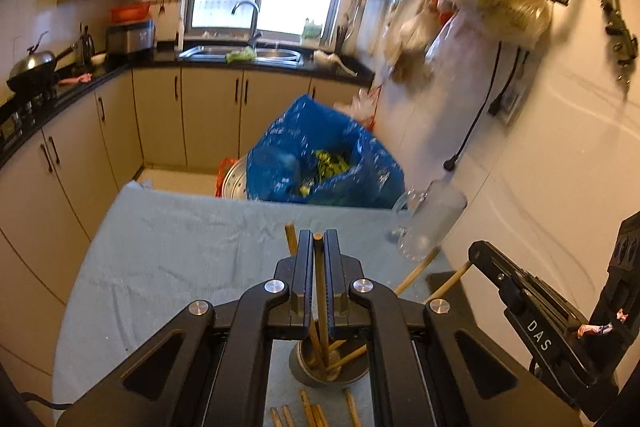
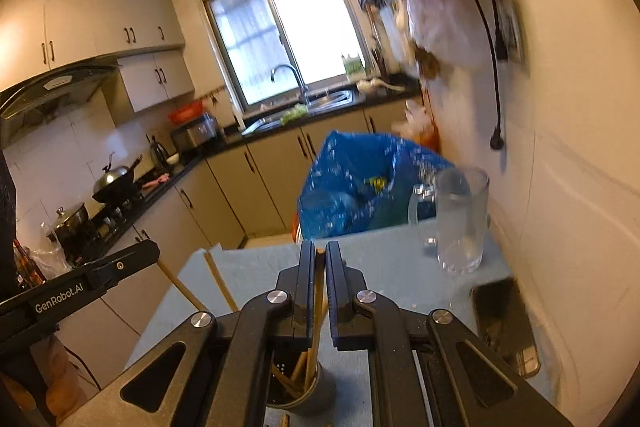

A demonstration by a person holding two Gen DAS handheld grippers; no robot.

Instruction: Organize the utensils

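Note:
My left gripper [image 1: 319, 239] is shut on a wooden chopstick [image 1: 320, 287] whose lower end stands in a round metal holder [image 1: 329, 367] below the jaws. The holder has several chopsticks in it. Loose chopsticks [image 1: 308, 413] lie on the grey cloth in front of it. My right gripper [image 2: 319, 253] is shut on another wooden chopstick [image 2: 319, 303], its lower end inside the same holder [image 2: 298, 387]. The right gripper's arm shows at the right of the left wrist view [image 1: 532, 315]; the left gripper's arm shows at the left of the right wrist view [image 2: 80, 287].
A glass mug [image 2: 460, 223] stands at the table's far right corner by the wall. A blue bag [image 1: 320, 155] sits on the floor beyond the table's far edge. A dark phone-like slab [image 2: 504, 323] lies by the wall. Kitchen counters run along the left and back.

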